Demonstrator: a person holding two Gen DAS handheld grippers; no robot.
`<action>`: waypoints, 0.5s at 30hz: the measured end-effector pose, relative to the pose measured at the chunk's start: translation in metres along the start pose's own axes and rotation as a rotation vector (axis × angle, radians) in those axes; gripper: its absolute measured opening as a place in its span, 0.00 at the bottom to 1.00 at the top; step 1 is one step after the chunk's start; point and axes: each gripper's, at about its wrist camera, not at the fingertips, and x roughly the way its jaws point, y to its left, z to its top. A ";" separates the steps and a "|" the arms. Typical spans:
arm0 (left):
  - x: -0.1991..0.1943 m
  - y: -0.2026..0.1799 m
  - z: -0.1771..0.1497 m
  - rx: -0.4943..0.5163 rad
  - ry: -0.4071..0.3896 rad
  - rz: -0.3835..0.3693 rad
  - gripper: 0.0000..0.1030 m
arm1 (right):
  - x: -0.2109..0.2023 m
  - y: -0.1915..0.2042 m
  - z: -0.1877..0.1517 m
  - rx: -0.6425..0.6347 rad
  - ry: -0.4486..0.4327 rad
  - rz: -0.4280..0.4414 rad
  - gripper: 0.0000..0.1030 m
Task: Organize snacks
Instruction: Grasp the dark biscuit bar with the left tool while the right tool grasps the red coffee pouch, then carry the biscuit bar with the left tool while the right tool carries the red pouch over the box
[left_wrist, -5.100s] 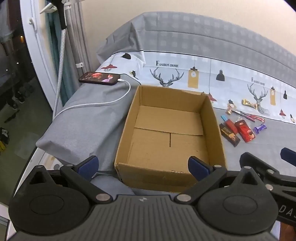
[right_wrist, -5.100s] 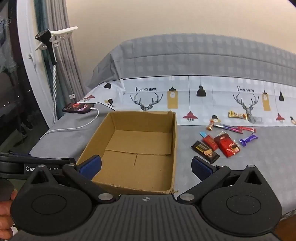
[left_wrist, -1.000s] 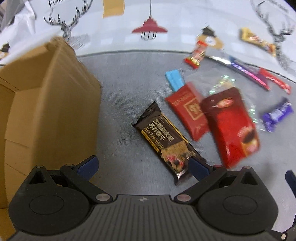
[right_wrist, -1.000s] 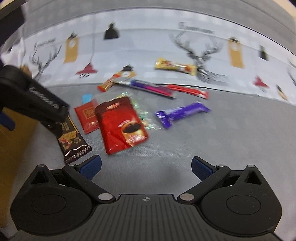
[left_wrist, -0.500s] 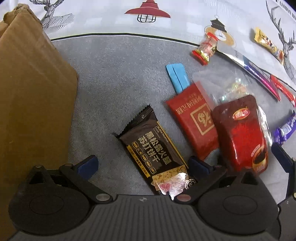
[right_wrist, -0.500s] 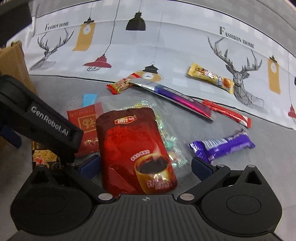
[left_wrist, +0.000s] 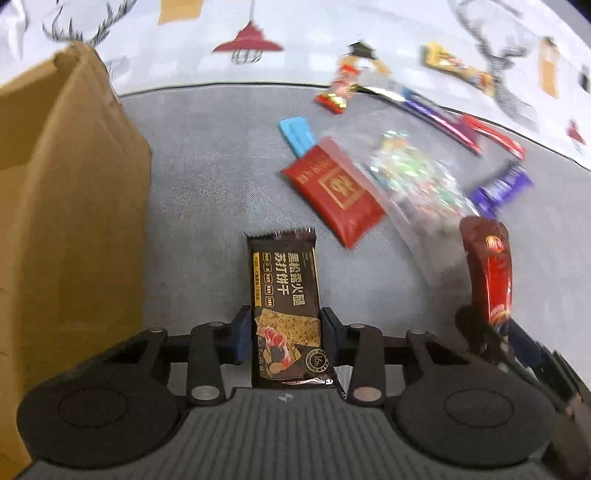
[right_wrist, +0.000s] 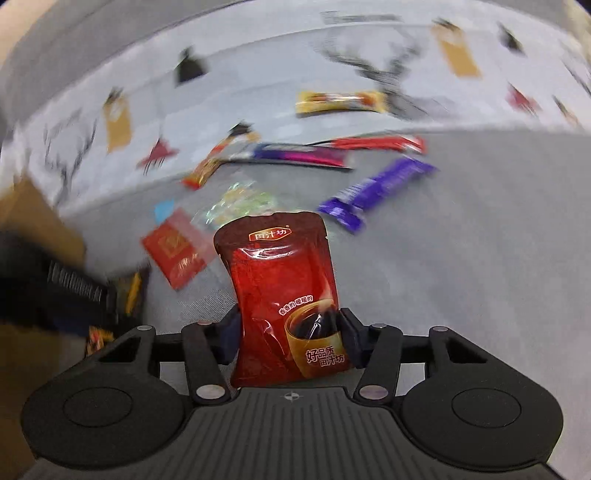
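A dark brown cracker bar (left_wrist: 286, 306) is clamped between the blue pads of the left gripper (left_wrist: 285, 334), whose jaws have just been closing onto it; the bar stands lengthwise along the fingers, its far end projecting over the grey bedspread (left_wrist: 207, 206). A red coffee sachet (right_wrist: 286, 299) is pinched in the same way by the right gripper (right_wrist: 288, 338), whose jaws have likewise just been closing, and its upper part is seen rising free of the fabric. In the left wrist view the same sachet (left_wrist: 489, 269) is seen edge-on at the right, held up above the bedspread. Beyond the two held snacks, a flat red packet (left_wrist: 332, 188) is seen lying on the bedspread, with a small blue piece (left_wrist: 295, 134) touching its far corner and a clear bag of wrapped candies (left_wrist: 417, 177) just beside it. A purple bar (right_wrist: 376, 188) lies near the bag. Farther off, a long purple-and-pink stick (right_wrist: 303, 155), a red stick (right_wrist: 376, 143), a small red-and-gold candy (right_wrist: 207, 170) and a yellow bar (right_wrist: 340, 101) are spread along the edge of the printed sheet (right_wrist: 258, 81). A cardboard box (left_wrist: 62, 206) stands to the left of the cracker bar.
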 end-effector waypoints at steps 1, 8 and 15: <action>-0.007 -0.001 -0.007 0.010 -0.006 -0.005 0.42 | -0.007 -0.004 -0.002 0.044 -0.004 0.012 0.54; -0.067 0.000 -0.048 0.101 -0.117 -0.046 0.41 | -0.066 -0.001 -0.022 0.119 -0.069 0.025 0.54; -0.139 0.020 -0.087 0.135 -0.223 -0.064 0.42 | -0.136 0.022 -0.038 0.130 -0.098 0.080 0.55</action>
